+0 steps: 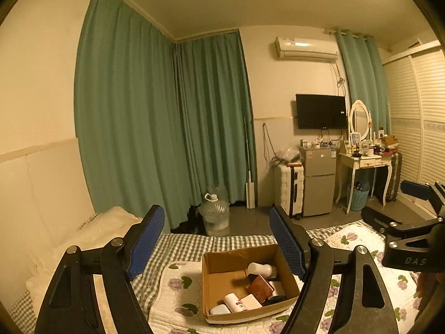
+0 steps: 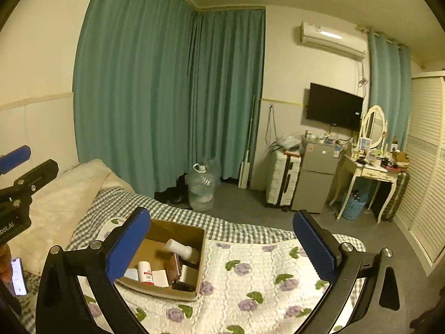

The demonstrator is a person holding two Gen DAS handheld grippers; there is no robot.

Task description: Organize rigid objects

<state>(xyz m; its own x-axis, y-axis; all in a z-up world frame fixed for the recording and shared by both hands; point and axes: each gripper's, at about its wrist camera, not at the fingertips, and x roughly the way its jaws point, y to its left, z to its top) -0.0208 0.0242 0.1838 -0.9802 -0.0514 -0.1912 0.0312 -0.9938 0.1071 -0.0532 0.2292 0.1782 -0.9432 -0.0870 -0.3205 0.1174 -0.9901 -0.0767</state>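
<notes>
A brown cardboard box (image 1: 214, 281) sits on the flowered quilt on the bed; it also shows in the right wrist view (image 2: 200, 253). Inside lie a white bottle (image 1: 261, 268), a brown wallet (image 1: 260, 290), a white tube with red print (image 1: 235, 303) and small white boxes. My left gripper (image 1: 219, 247) is open and empty, held above the box. My right gripper (image 2: 222, 247) is open and empty, above the quilt to the right of the box. The right gripper shows at the right edge of the left wrist view (image 1: 417, 222).
A flowered quilt (image 2: 264, 278) covers a checked sheet (image 2: 172, 211). A cream pillow (image 2: 64, 192) lies at the left. A phone (image 2: 19, 275) lies at the left edge. A water jug (image 1: 215, 215), suitcase (image 1: 289, 192), small fridge (image 1: 319, 181) and dressing table (image 1: 364, 164) stand beyond the bed.
</notes>
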